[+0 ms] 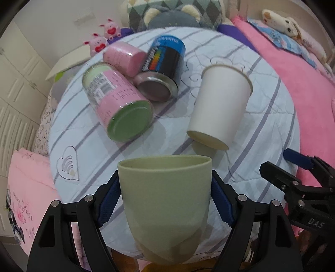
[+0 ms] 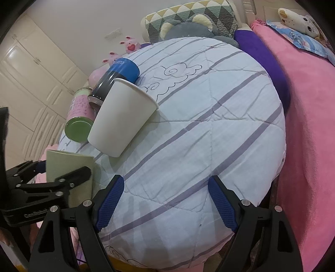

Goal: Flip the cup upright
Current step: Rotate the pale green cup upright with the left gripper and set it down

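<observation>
My left gripper (image 1: 165, 198) is shut on a pale green cup (image 1: 165, 200), its blue pads pressed on both sides. The cup is held rim up above the near edge of the striped quilt-covered round table (image 1: 261, 129). The green cup also shows at the left of the right wrist view (image 2: 69, 167), inside the left gripper (image 2: 62, 177). A white paper cup (image 1: 219, 104) lies tilted on the quilt, rim away from me; it also shows in the right wrist view (image 2: 123, 119). My right gripper (image 2: 167, 200) is open and empty over the quilt; it shows at the right edge of the left wrist view (image 1: 291, 167).
A pink can with a green lid (image 1: 119, 104), a blue and black can (image 1: 161, 69) and a pink cylinder (image 1: 123, 57) lie on their sides at the table's left. A pink blanket (image 2: 309, 125), pillows and plush toys (image 1: 167, 14) surround the table.
</observation>
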The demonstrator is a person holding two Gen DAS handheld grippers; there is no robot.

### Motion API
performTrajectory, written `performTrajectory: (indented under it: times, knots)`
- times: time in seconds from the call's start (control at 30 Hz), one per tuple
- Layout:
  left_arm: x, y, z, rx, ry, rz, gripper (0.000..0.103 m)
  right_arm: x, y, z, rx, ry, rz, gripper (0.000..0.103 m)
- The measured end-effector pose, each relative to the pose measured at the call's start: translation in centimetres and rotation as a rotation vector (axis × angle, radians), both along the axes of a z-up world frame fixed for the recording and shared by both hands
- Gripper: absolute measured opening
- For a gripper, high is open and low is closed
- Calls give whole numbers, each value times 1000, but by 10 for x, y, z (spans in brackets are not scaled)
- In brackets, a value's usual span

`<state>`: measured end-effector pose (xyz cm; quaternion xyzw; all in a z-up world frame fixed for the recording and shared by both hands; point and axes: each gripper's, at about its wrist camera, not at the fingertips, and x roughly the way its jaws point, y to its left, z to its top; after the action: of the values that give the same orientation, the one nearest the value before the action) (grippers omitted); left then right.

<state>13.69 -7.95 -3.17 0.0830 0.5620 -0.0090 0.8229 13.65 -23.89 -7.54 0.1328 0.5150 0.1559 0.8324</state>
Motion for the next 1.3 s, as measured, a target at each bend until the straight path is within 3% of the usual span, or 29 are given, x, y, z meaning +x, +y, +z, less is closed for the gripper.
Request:
performTrajectory:
  times: [0.47,0.73,0.93,1.3]
  knots:
    - [-9,17,34,-34,-117,8,81,-4,10,18,-31,-27,-22,84]
    - [-21,26,30,-61,-117,-3,81,-10,21,23,-68,-23,-35,84]
    - [-34,26,36,30,-198,-12,94,-19,29,26,-93,-26,-32,84]
    - [-43,35,42,2,-224,-6,96,-26,40,32,-116,-36,-19,84]
